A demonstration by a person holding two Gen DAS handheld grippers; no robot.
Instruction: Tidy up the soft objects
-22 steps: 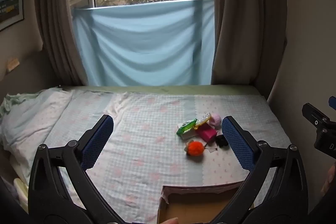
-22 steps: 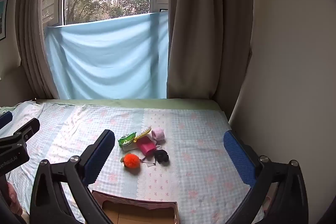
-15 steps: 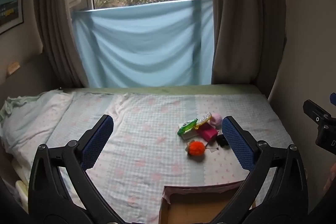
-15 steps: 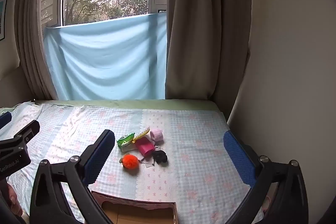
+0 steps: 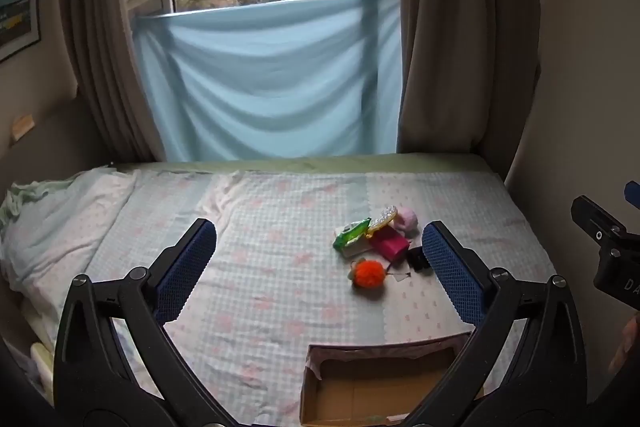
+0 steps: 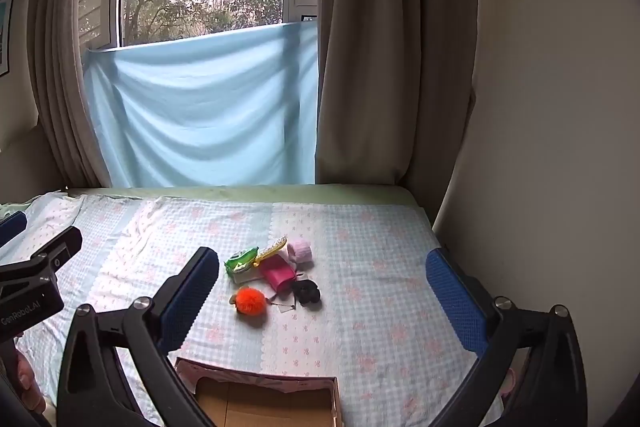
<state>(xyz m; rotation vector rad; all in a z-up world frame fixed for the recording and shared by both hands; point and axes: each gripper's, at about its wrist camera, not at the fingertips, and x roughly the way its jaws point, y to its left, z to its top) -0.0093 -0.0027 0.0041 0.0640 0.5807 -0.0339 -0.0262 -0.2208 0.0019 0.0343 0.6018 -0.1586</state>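
1. Behind the bed (image 5: 280, 291), the window looked slightly nearer than a moment before.
2. Both grippers, left (image 5: 318, 259) and right (image 6: 322, 289), stayed spread and empty.
3. Toys (image 6: 272, 277) lay untouched beyond the box (image 6: 264, 403); nothing was sorted yet.

From above the near bed edge (image 5: 280, 287), the same toy pile (image 5: 376, 243) (image 6: 272, 271) and window are being faced by both wrist views.

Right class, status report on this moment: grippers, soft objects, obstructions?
Left gripper open, empty. Right gripper open, empty. Soft toys piled on bed, box empty. Path clear.
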